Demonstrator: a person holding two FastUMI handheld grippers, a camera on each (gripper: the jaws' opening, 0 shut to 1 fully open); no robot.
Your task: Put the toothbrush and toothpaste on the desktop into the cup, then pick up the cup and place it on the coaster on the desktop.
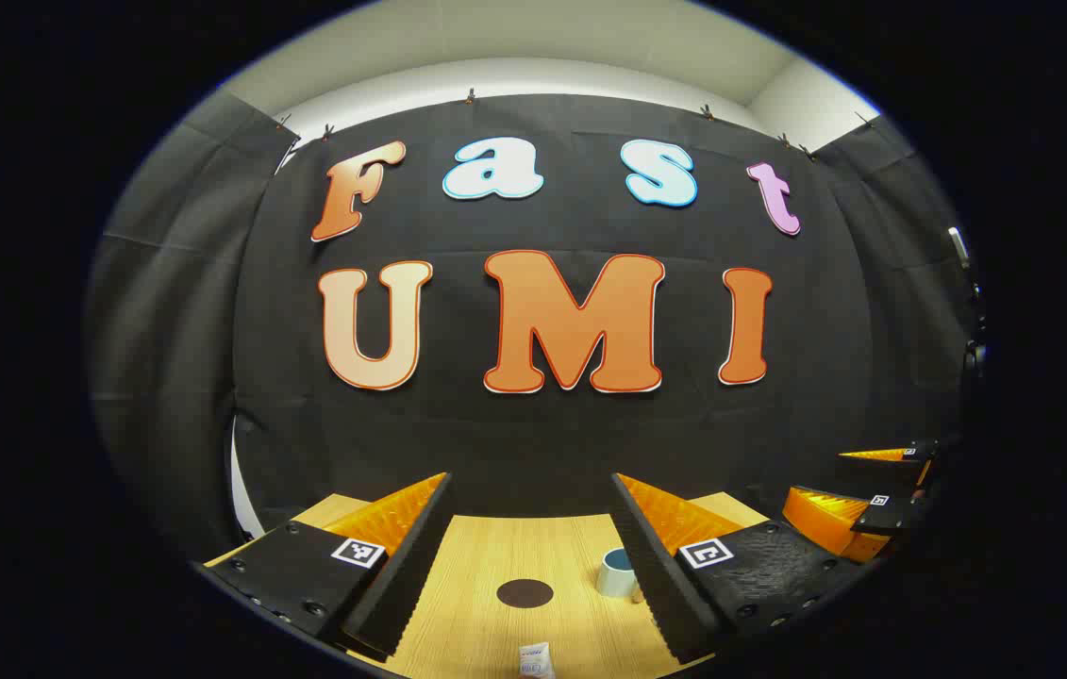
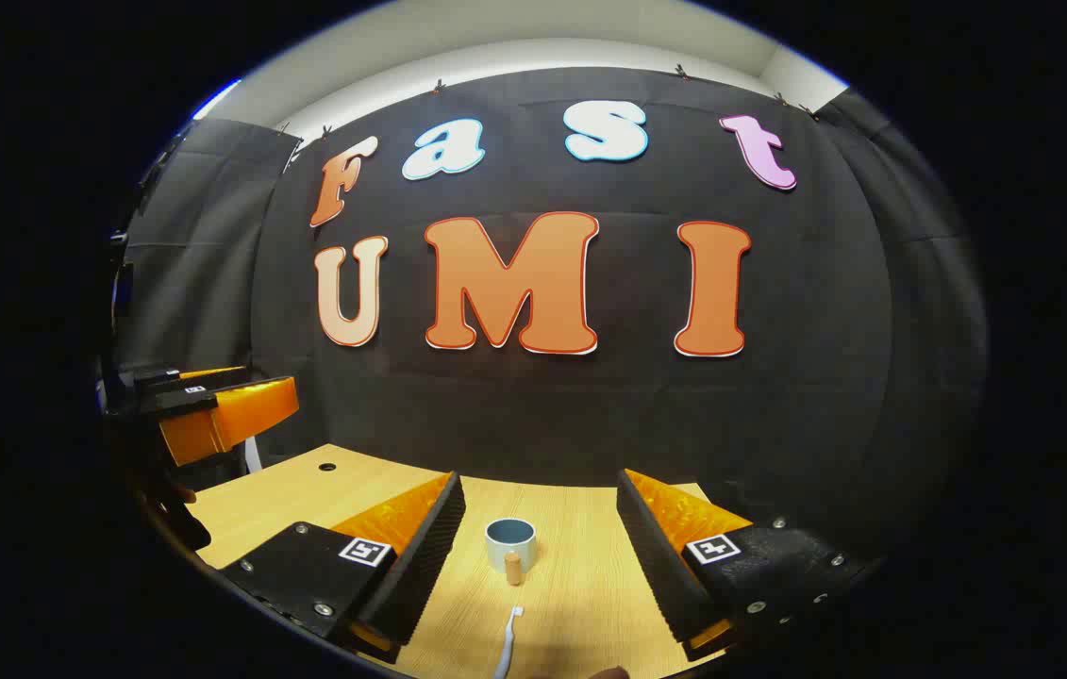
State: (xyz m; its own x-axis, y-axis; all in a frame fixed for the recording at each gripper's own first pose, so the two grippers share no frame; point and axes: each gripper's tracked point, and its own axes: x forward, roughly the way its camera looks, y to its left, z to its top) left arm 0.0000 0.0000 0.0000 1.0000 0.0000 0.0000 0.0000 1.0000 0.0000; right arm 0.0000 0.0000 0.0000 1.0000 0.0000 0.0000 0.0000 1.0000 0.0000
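Observation:
In the left gripper view a dark round coaster [image 1: 525,593] lies on the wooden desktop [image 1: 476,566] between my open left gripper's [image 1: 531,481] fingers. A pale cup [image 1: 615,569] with a blue inside stands to its right, partly behind one finger. The end of a white toothpaste tube [image 1: 535,659] shows at the bottom edge. In the right gripper view the cup [image 2: 509,540] stands upright ahead of my open right gripper [image 2: 540,476], with a short wooden handle [image 2: 514,569] on its near side. Nearer, a white toothbrush [image 2: 507,641] lies on the desktop. Both grippers hold nothing.
My right gripper [image 1: 858,486] hovers off to the right in the left gripper view. My left gripper [image 2: 212,396] hangs at the left above the table's edge in the right gripper view. A small hole [image 2: 326,467] marks the desktop's far left. Black cloth walls close the back.

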